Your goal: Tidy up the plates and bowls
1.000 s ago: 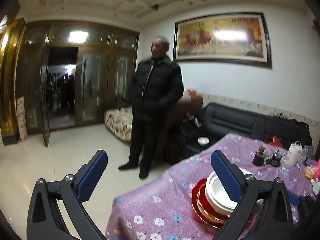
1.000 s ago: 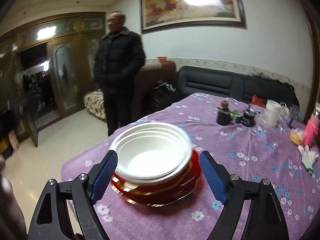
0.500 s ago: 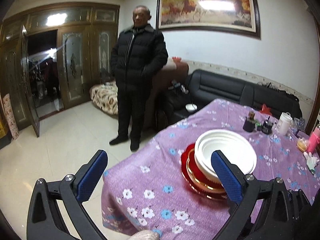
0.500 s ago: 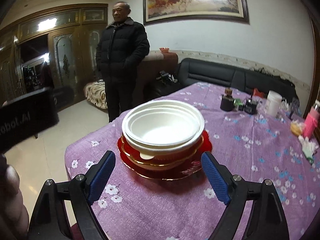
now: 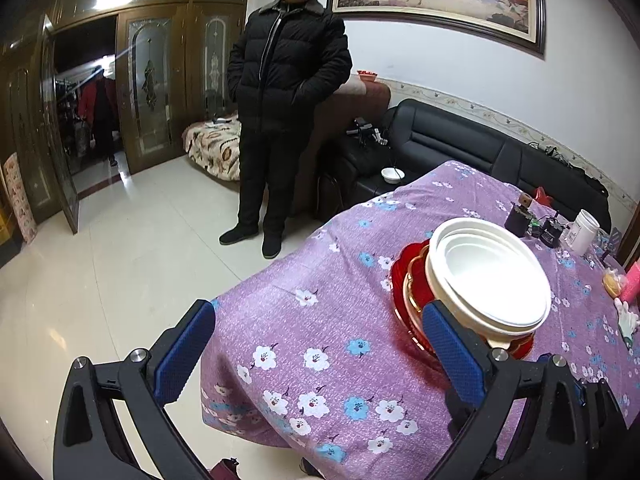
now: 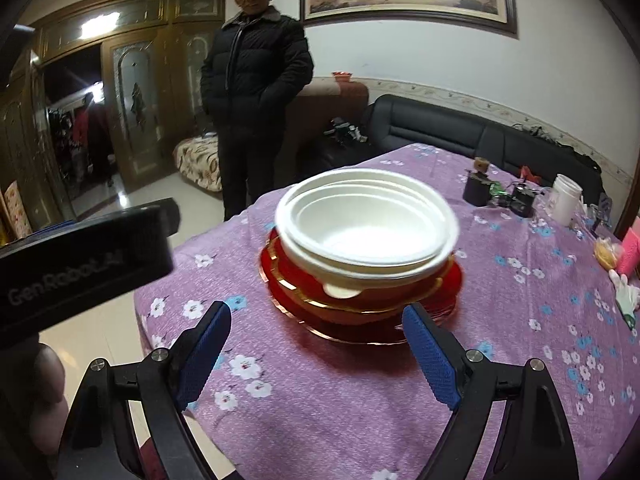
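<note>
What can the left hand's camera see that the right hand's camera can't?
Only the left wrist view shows the small white bowl on the black sofa and the standing person's shoes. Only the right wrist view shows a black device body marked GenRobot.AI at its left edge. Both show the stack of white bowls on red plates, the purple flowered tablecloth and open blue-padded grippers.

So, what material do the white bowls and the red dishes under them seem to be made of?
The white bowls look like thin disposable foam or pulp: matte, no glare, thin stacked rims and a small tab at the front. The red dishes look like glossy plastic or lacquerware: shiny surface with gold-coloured rim lines. I cannot tell either for sure.
</note>
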Motion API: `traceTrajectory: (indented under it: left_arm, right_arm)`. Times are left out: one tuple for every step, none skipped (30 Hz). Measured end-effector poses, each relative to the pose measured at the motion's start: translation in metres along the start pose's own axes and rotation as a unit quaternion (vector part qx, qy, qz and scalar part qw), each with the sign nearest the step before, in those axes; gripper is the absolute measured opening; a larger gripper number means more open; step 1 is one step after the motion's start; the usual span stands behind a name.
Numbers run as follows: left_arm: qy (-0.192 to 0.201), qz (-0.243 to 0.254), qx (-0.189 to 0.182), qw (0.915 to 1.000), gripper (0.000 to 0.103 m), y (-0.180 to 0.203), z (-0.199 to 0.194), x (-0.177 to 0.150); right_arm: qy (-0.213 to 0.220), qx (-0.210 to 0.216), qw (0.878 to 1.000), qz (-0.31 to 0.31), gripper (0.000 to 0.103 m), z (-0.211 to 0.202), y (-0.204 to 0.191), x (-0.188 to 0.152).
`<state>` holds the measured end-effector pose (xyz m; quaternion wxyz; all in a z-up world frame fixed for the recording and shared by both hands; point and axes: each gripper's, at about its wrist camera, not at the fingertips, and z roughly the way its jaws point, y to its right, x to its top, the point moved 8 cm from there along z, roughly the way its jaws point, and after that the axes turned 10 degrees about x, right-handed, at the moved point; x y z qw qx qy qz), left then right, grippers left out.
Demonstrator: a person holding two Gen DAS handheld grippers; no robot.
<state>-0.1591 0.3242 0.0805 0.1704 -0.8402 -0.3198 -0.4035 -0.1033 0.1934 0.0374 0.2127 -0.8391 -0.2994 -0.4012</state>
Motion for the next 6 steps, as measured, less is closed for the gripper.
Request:
traceTrajectory:
  left_arm:
    - [-0.003, -0.001, 0.002, 1.0000, 0.103, -0.002, 0.002, -0.001]
    - [-0.005, -0.002, 0.002, 1.0000, 0.103, -0.003, 0.003, -0.001]
    - [-0.010, -0.003, 0.004, 0.9999, 0.103, -0.005, 0.006, -0.002]
    - [-0.014, -0.003, 0.005, 0.9999, 0.103, -0.006, 0.008, -0.003]
    - [-0.019, -0.003, 0.004, 0.9998, 0.103, -0.007, 0.010, -0.004]
    - [-0.025, -0.004, 0.002, 0.9997, 0.103, -0.008, 0.012, -0.005]
  right_arm:
    - [-0.003, 0.002, 1.000, -0.001, 0.091, 0.002, -0.002, -0.001]
    - [-0.006, 0.003, 1.000, -0.003, 0.091, 0.004, -0.004, -0.001]
    - [-0.012, 0.004, 1.000, -0.005, 0.091, 0.008, -0.007, -0.003]
    - [-0.017, 0.005, 1.000, -0.006, 0.091, 0.010, -0.008, -0.004]
    - [-0.022, 0.008, 1.000, -0.006, 0.091, 0.012, -0.010, -0.005]
    - [-0.025, 0.010, 1.000, -0.005, 0.091, 0.014, -0.012, -0.006]
